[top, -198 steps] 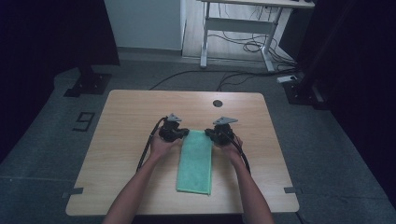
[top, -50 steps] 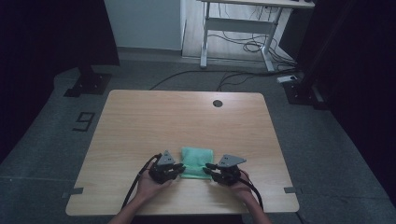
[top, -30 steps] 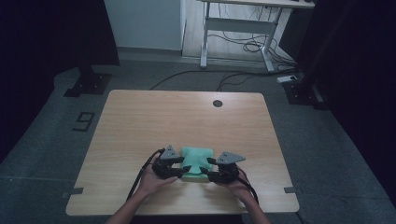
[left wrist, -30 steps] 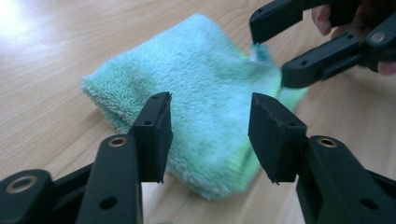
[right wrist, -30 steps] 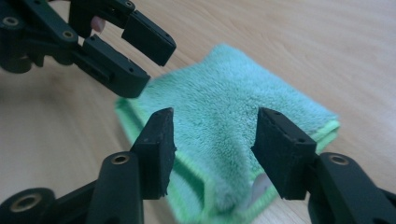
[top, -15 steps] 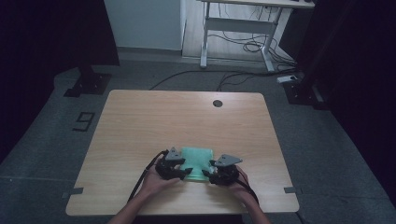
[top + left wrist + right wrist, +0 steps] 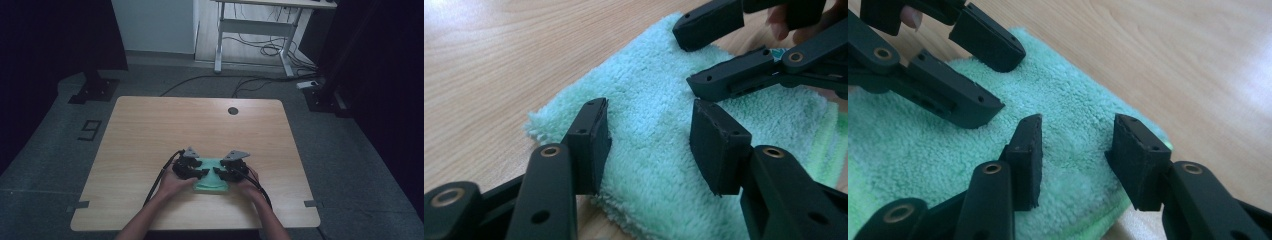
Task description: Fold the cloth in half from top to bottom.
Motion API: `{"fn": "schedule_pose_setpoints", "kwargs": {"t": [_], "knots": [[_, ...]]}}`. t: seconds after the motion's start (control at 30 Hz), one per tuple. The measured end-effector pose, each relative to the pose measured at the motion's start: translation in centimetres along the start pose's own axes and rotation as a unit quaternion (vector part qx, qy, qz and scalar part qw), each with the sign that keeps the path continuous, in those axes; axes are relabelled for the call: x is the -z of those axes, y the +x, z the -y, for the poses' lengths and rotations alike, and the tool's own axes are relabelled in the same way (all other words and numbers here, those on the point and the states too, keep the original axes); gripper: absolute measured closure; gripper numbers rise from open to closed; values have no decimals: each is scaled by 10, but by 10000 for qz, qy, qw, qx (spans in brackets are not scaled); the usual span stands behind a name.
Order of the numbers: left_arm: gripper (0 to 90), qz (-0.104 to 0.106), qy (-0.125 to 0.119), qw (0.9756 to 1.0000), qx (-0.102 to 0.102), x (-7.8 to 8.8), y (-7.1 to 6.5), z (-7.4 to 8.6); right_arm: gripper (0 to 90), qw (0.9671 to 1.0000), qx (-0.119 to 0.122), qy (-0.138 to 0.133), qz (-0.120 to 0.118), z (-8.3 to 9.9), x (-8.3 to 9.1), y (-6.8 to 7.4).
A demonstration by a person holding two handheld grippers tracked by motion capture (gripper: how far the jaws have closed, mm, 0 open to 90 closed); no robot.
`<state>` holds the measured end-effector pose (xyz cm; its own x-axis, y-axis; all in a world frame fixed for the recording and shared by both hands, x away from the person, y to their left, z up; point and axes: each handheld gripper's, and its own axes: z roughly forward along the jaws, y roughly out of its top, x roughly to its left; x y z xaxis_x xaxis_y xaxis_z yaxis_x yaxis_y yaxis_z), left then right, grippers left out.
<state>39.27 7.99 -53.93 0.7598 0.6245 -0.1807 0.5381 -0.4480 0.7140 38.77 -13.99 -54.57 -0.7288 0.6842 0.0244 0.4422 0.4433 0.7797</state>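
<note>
A mint-green terry towel [image 7: 211, 183] lies folded into a small thick square near the front edge of the wooden table [image 7: 150, 130]. Both grippers hover low over it, tips pointing toward each other. My left gripper [image 7: 649, 130] is open above the towel [image 7: 649, 90]. Its jaws have just been closing, and nothing is pinched between them. My right gripper [image 7: 1078, 140] is open as well, its jaws also closing with only the towel [image 7: 913, 145] lying beneath them. Seen from above, the left gripper [image 7: 200, 173] and right gripper [image 7: 218, 173] nearly meet.
A round cable hole [image 7: 232, 110] sits near the table's far edge. Grey tape marks [image 7: 80, 205] stick to the front corners. Beyond the table stand a metal desk frame [image 7: 255, 30] with cables and black stand bases [image 7: 94, 90] on the floor.
The towel, earlier a long flat strip, is now a short folded square. Over the last second both grippers moved inward over it toward each other and sank slightly.
</note>
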Motion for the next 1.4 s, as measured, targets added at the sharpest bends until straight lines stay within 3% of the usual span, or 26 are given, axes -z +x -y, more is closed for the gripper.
{"fn": "schedule_pose_setpoints", "kwargs": {"t": [0.2, 0.27, 0.37, 0.47, 0.57, 0.67, 0.87, 1.4], "knots": [[492, -25, 11, 10000, -13, 1, 0, 0, 527, 9999, -96, -9, -82, 2, -1, -3], [469, -95, -47, 9999, -82, 7, -2, -1, 483, 10000, -59, -4, 16, 0, 3, -1], [468, -58, -167, 9997, -186, 21, -7, 0, 470, 9996, -19, -266, 11, 1, 21, 10], [468, -57, -135, 9996, -245, 28, -10, 4, 455, 9994, 84, -320, -117, 11, 34, 25], [470, -65, 6, 9996, -259, 22, -11, 6, 451, 9994, 201, -196, -220, 21, 37, 39], [470, -66, 195, 9994, -288, 12, -11, 7, 456, 9997, 184, -33, -158, 29, 30, 43], [475, -30, 175, 9996, -201, 4, -5, 4, 460, 9998, 109, -44, -186, 28, 26, 39], [479, -240, 215, 9994, -121, -26, 29, -35, 473, 9996, -237, -140, 84, 9, 2, -5]]}}
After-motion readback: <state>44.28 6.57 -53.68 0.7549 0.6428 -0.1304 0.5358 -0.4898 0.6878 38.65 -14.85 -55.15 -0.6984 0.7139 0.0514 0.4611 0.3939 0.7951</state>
